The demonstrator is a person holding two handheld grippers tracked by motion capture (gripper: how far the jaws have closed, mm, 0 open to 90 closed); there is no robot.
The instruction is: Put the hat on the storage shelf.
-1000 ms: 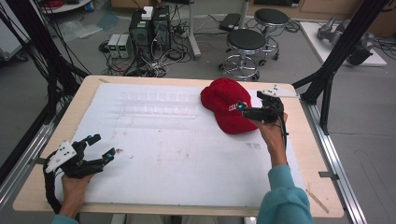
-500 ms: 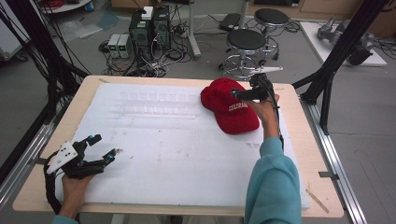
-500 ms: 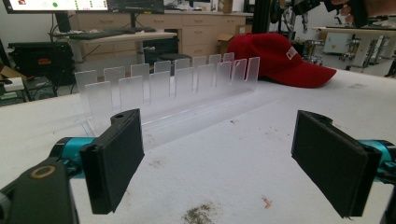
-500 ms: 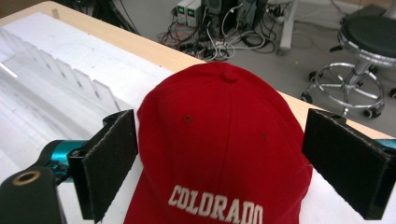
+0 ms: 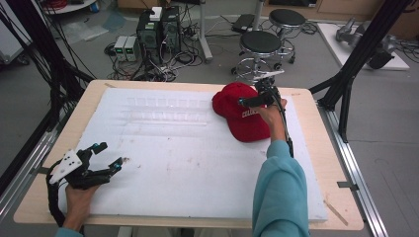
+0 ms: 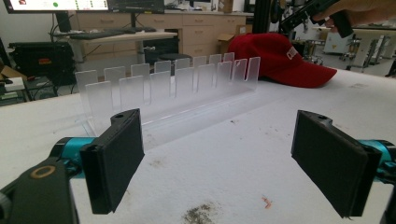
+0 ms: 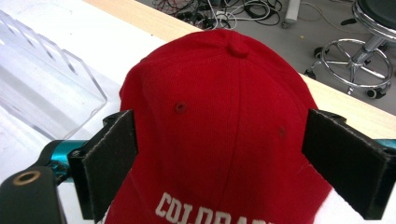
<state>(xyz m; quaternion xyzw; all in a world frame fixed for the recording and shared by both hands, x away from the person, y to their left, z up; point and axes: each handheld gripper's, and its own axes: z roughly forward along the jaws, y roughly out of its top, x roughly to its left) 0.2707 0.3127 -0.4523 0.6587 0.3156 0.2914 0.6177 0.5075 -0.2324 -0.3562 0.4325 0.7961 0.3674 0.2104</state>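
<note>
A red cap (image 5: 236, 112) with white "COLORADO" lettering lies at the back right of the white mat (image 5: 188, 163). My right gripper (image 5: 249, 101) hovers over its crown, open. In the right gripper view the jaws stand wide on either side of the cap (image 7: 219, 107), and I cannot tell whether the right gripper (image 7: 219, 158) touches the fabric. My left gripper (image 5: 109, 155) rests low at the front left of the mat. In its own view the left gripper (image 6: 224, 163) is open and holds nothing, and the cap (image 6: 275, 56) shows far off under the right gripper (image 6: 303, 11).
A clear acrylic slotted rack (image 5: 168, 111) lies on the mat left of the cap; the rack (image 6: 173, 88) stands ahead of my left jaws, its end (image 7: 42, 79) close to the cap. Wooden table edge (image 5: 346, 197) frames the mat. Stools (image 5: 259, 44) stand behind.
The right gripper has moved farther back, from the cap's right side to over its crown, the arm stretching out. The left gripper has stayed put.
</note>
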